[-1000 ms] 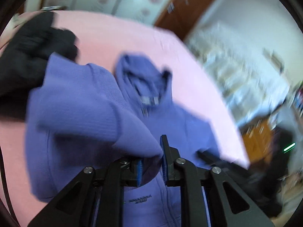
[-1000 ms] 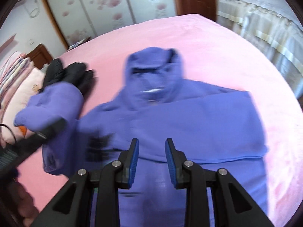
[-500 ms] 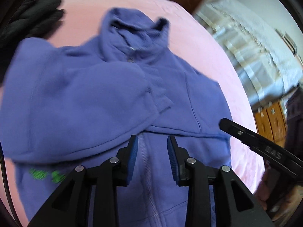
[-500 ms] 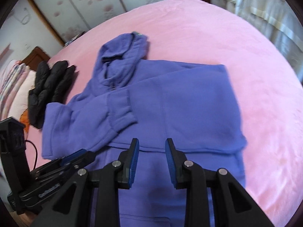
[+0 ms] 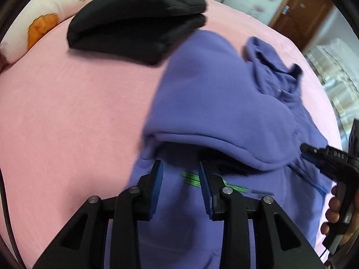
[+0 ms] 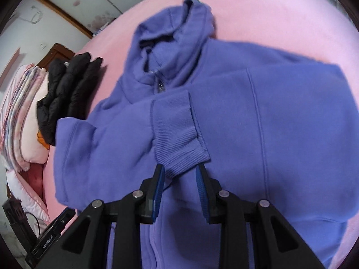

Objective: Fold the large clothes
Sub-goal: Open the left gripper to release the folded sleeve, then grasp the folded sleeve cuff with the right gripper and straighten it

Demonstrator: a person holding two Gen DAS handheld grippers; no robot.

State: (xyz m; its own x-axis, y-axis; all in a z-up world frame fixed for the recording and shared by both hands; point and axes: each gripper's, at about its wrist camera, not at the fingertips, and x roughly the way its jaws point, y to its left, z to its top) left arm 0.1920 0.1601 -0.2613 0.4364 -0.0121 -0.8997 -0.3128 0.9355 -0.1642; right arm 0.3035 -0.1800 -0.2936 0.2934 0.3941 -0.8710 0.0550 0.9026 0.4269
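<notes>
Jaws of the left gripper (image 5: 180, 177) have just been opening and stand apart, empty, over the purple hoodie (image 6: 258, 121); the right gripper (image 6: 180, 176) gapes likewise near a folded cuff (image 6: 177, 132). Hoodie lies lengthwise on the pink bed (image 5: 67, 123), hood pointing away.

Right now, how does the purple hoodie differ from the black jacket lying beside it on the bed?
The purple hoodie lies spread out with both sleeves folded across its chest; the black jacket is already a compact bundle. The hoodie looks like smooth fleece with a ribbed cuff; the jacket looks puffy and quilted. The hoodie sits under both grippers; the jacket lies off by the pillows. Both rest on the pink bedspread.
</notes>
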